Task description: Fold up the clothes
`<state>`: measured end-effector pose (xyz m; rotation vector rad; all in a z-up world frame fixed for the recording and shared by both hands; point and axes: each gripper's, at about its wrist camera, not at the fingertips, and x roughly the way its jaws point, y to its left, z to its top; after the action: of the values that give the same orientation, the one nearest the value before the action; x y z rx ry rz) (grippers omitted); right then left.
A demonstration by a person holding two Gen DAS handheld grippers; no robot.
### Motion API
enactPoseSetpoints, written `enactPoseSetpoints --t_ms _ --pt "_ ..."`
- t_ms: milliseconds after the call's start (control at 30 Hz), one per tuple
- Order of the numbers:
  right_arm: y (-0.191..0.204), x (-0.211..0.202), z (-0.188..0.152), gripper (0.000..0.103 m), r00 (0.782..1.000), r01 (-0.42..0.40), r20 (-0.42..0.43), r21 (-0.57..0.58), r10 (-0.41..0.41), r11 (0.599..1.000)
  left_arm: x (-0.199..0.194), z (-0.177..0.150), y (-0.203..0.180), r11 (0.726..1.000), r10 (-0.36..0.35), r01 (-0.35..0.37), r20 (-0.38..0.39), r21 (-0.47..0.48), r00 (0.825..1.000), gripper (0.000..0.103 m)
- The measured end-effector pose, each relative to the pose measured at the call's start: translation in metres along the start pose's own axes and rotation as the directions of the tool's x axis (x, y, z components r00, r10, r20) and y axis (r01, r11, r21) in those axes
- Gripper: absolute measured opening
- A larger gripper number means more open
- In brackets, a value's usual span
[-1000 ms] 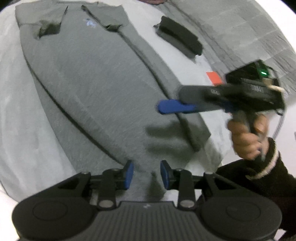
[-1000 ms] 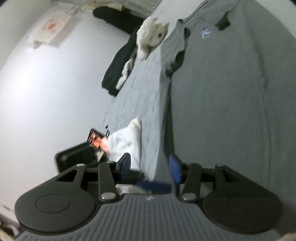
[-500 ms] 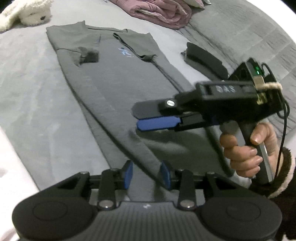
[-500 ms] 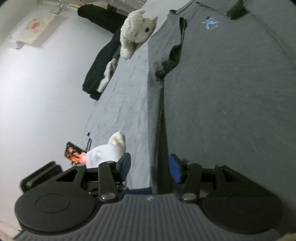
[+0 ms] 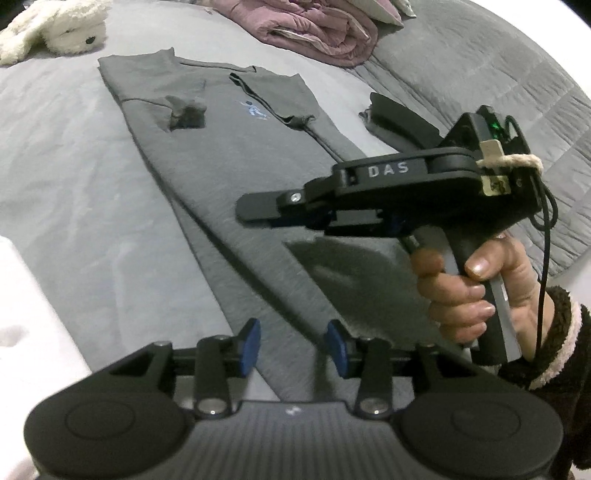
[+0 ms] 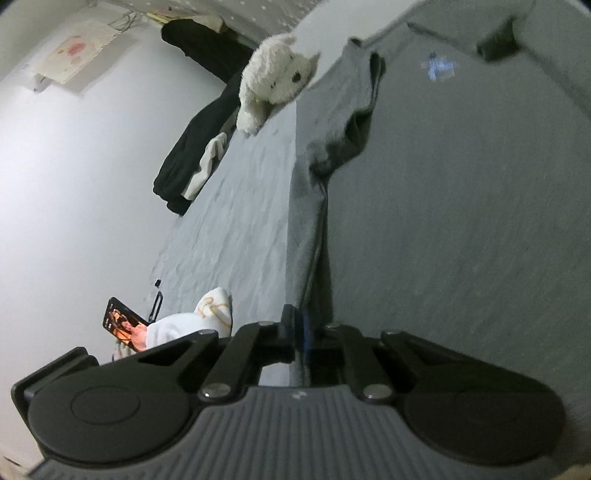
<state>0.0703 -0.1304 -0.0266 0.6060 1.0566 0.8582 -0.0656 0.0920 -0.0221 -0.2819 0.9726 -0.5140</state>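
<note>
While the left gripper point(image 5: 291, 349) is opening low in its frame over the folded edge of the grey shirt point(image 5: 236, 184), nothing yet clamped, the right gripper point(image 6: 295, 334), half open a moment ago, has been snapped shut; whether cloth is pinched cannot be told. Beyond, the shirt is spread lengthwise up the bed point(image 5: 74, 184), so the hem-end fold is judged not yet begun.

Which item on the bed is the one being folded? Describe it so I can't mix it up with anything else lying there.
Start from the grey bed cover. Lying flat down its middle, below the white plush toy and the heap of pink bedding, is a dark grey T-shirt. It is the only spread-out garment, its sleeves folded inward, and it has a small blue print on the chest.
</note>
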Motion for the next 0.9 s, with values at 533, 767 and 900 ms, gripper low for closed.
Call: enactPoseSetpoints --t_ms 533,767,900 --pt "0.003 -0.016 0.008 0.005 0.982 0.173 0.088 -0.086 -0.166 0.981 0.001 0.011 0.001 1.0 0.018 -0.018 0.025 -0.011 1.0 0.043" --pt "-0.005 -0.014 0.002 0.015 0.972 0.235 0.05 -0.099 -0.231 0.967 0.004 0.02 0.003 0.998 0.056 -0.055 0.049 -0.031 0.997 0.043" --pt "-0.008 -0.027 -0.006 0.026 0.982 0.189 0.007 -0.082 -0.189 0.979 0.007 0.024 0.002 0.998 0.064 -0.062 0.058 -0.028 0.996 0.041"
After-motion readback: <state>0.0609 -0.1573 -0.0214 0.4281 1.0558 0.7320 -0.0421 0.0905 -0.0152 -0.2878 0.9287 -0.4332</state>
